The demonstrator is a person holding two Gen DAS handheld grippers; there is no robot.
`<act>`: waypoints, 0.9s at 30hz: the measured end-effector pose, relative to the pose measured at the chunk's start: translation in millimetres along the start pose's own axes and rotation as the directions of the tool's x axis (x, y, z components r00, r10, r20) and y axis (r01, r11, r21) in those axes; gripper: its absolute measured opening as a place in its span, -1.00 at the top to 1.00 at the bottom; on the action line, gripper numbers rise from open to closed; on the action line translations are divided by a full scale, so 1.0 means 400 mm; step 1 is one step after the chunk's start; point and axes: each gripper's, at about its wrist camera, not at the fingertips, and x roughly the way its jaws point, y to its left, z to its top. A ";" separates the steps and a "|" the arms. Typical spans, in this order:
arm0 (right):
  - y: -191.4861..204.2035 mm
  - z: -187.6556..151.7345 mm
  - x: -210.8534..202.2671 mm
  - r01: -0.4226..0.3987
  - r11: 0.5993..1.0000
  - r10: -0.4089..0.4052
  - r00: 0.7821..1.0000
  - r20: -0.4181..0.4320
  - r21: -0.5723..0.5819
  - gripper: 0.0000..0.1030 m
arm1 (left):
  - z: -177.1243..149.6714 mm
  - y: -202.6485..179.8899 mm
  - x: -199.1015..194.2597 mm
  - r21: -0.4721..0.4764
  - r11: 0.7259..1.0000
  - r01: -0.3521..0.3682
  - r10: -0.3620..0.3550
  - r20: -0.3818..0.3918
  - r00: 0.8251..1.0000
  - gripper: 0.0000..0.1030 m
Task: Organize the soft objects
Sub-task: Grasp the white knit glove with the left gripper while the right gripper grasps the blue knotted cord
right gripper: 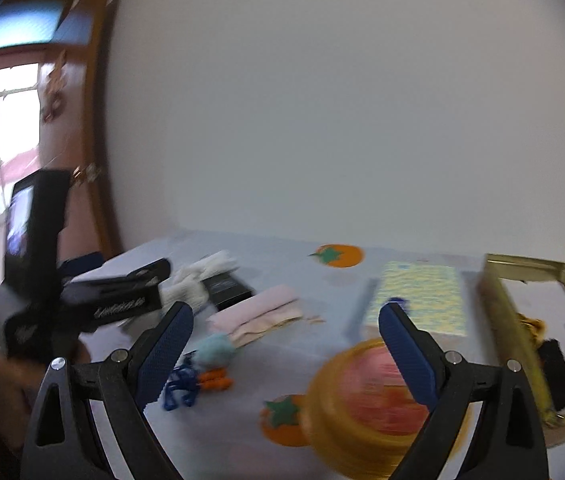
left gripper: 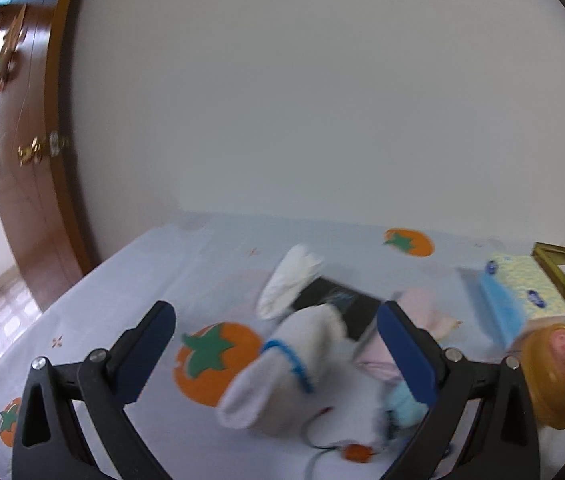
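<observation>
In the left wrist view my left gripper (left gripper: 276, 316) is open above a white sock with a blue band (left gripper: 282, 372) lying on the tablecloth. A second white sock (left gripper: 286, 284) lies behind it, partly on a black box (left gripper: 342, 304). Folded pink cloths (left gripper: 426, 312) and a light blue plush (left gripper: 402, 404) lie to the right. In the right wrist view my right gripper (right gripper: 286, 316) is open and empty above the table, with the pink cloths (right gripper: 258, 312), the blue plush (right gripper: 216, 350) and the white socks (right gripper: 198, 280) ahead. The left gripper's body (right gripper: 114, 300) shows at the left.
A tissue pack (right gripper: 418, 300) lies beside a gold-framed tray (right gripper: 498, 304) holding dark and pale cloth items at the right. A yellow round container (right gripper: 366, 404) sits near the front. A blue cord with orange beads (right gripper: 194, 384) lies on the tomato-print tablecloth (right gripper: 282, 260). A wall and a wooden door stand behind.
</observation>
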 end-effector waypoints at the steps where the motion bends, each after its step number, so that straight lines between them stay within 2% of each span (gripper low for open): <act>1: 0.015 0.002 0.012 -0.020 1.000 0.019 1.000 -0.019 -0.019 -0.86 | 0.001 0.014 0.016 -0.013 1.000 0.004 -0.005 -0.029 1.000 -0.99; 4: 0.055 -0.001 0.042 -0.084 0.994 0.078 0.993 -0.088 -0.072 -0.85 | -0.005 0.052 0.049 -0.060 0.997 0.041 -0.048 -0.106 0.993 -0.99; 8: 0.112 -0.017 0.108 -0.183 0.972 0.147 0.963 -0.227 -0.150 -0.81 | -0.017 0.064 0.087 -0.076 0.996 0.051 -0.065 -0.191 0.980 -0.99; 9: 0.126 -0.025 0.134 -0.204 0.965 0.152 0.946 -0.285 -0.163 -0.72 | -0.019 0.060 0.095 -0.069 0.996 0.053 -0.067 -0.207 0.976 -0.99; 10: 0.133 -0.030 0.155 -0.213 0.963 0.150 0.934 -0.326 -0.167 -0.46 | -0.022 0.058 0.098 -0.064 0.996 0.057 -0.069 -0.216 0.974 -0.99; 11: 0.133 -0.036 0.176 -0.219 0.961 0.146 0.919 -0.365 -0.166 -0.29 | -0.024 0.057 0.101 -0.059 0.997 0.058 -0.070 -0.223 0.972 -0.99; 13: 0.132 -0.053 0.223 -0.222 0.963 0.131 0.882 -0.453 -0.152 -0.25 | -0.027 0.053 0.107 -0.057 0.997 0.056 -0.068 -0.239 0.969 -0.99; 16: 0.120 -0.064 0.261 -0.233 0.965 0.142 0.847 -0.512 -0.117 -0.24 | -0.033 0.063 0.116 -0.073 0.996 0.043 -0.061 -0.262 0.963 -0.99; 18: 0.118 -0.068 0.271 -0.238 0.965 0.145 0.836 -0.529 -0.113 -0.24 | -0.036 0.068 0.121 -0.083 0.996 0.036 -0.058 -0.275 0.960 -0.99; 19: 0.119 -0.069 0.274 -0.244 0.963 0.149 0.833 -0.533 -0.112 -0.17 | -0.037 0.069 0.123 -0.084 0.996 0.035 -0.058 -0.279 0.958 -0.99; 20: 0.120 -0.068 0.276 -0.255 0.961 0.160 0.831 -0.532 -0.109 0.02 | -0.038 0.069 0.126 -0.086 0.996 0.038 -0.061 -0.285 0.957 -0.99; 23: 0.121 -0.066 0.286 -0.261 0.960 0.171 0.832 -0.528 -0.101 0.33 | -0.041 0.070 0.137 -0.092 0.994 0.052 -0.077 -0.306 0.949 -0.99; 27: 0.113 -0.068 0.266 -0.282 0.957 0.205 0.830 -0.519 -0.073 0.56 | -0.048 0.084 0.147 -0.126 0.990 0.064 -0.103 -0.332 0.938 -0.96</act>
